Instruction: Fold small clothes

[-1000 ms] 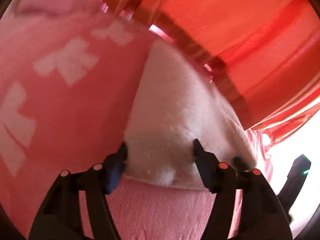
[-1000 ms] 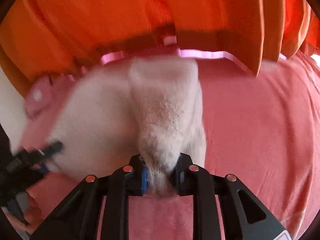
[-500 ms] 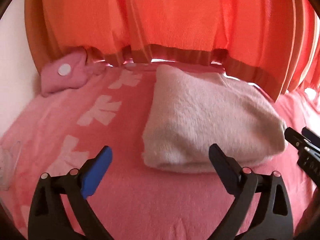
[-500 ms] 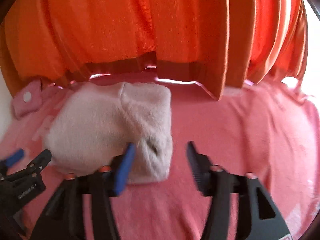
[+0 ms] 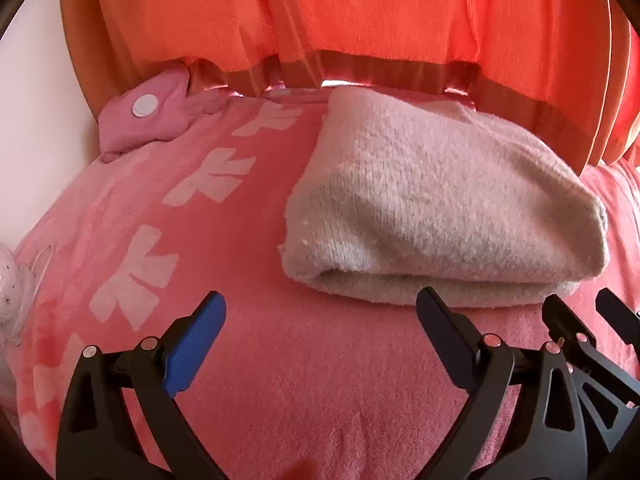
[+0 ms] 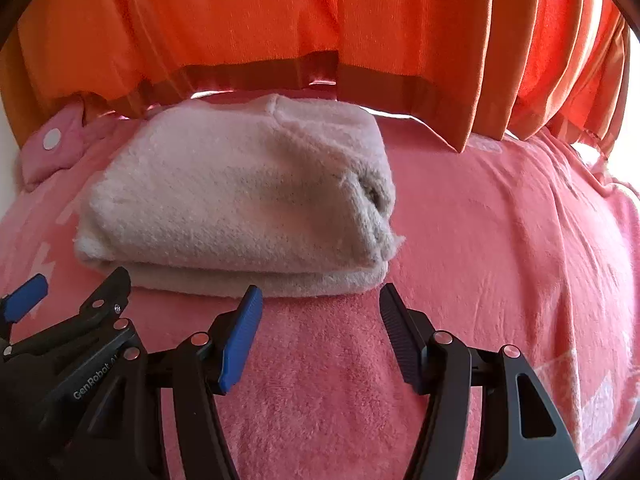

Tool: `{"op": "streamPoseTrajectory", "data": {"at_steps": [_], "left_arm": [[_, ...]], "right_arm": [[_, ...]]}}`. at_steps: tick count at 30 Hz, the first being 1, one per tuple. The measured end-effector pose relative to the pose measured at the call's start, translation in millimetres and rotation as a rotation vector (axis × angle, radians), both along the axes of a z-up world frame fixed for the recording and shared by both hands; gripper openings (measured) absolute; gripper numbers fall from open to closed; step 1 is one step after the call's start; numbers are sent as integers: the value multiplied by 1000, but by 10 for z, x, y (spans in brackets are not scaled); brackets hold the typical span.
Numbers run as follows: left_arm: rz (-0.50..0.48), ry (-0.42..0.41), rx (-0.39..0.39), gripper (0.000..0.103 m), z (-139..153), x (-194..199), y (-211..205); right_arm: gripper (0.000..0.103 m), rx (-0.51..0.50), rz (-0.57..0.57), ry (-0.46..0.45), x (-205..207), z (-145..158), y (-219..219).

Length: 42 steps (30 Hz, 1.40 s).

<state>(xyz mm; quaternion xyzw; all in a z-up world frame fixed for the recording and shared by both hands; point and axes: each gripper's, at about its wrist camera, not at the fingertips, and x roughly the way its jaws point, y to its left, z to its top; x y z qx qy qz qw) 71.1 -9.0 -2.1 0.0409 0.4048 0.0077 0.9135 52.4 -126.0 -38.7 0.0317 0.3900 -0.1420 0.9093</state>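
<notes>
Lying folded into a compact, layered bundle on the pink blanket (image 5: 320, 400): the fluffy pale-pink garment (image 5: 440, 208), just in front of the hanging orange curtain (image 5: 360, 20). Hovering just short of the garment's near edge, left hand-held gripper (image 5: 320, 320) spread wide, gripping nothing. Right hand-held gripper (image 6: 320, 312) about half open beside the garment's right corner, jaws having just been opening, nothing between them. Resting left of the garment, a small pink pouch (image 5: 148, 120). Folding looking finished; possibly only tidying or the next piece remaining.
</notes>
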Motion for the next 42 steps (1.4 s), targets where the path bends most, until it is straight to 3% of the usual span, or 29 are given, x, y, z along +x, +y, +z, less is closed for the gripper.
{"op": "streamPoseTrajectory", "data": {"at_steps": [9,42], "left_arm": [[10,-16,25,90,-15,15,-35],[5,6,0,91,-37,46,-17]], "right_arm": [[60,-2,-14,-8,32,-36,21],[60,-8,-31,-16,29,-52,54]]}}
